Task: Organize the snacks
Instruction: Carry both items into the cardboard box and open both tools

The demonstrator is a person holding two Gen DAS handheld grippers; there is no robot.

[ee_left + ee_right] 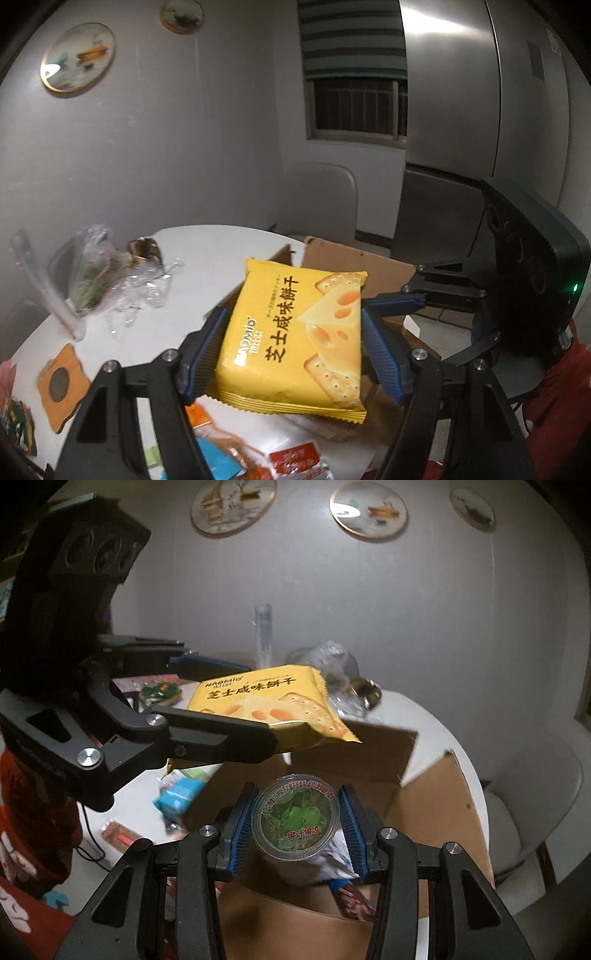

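A yellow cheese-cracker pack (295, 339) is up in the air, and my left gripper (293, 317) is shut on it, blue pads pressing both of its long sides. The right wrist view shows the same pack (258, 698) in the left gripper (258, 705), above the rear flap of the open cardboard box (369, 753). My right gripper (297, 794) is shut on a small clear jelly cup (295, 816) with a green lid, held over the box opening. In the left wrist view, the right gripper (395, 286) reaches in from the right behind the pack; the cup is hidden there.
The box (354, 258) stands on a round white table (207, 251). Crumpled clear plastic bags (96, 273) lie at the far left, an orange coaster (61, 384) nearer. Loose snack packets (295, 461) lie below the pack. A packet (340, 853) lies inside the box. A chair (321, 195) stands beyond.
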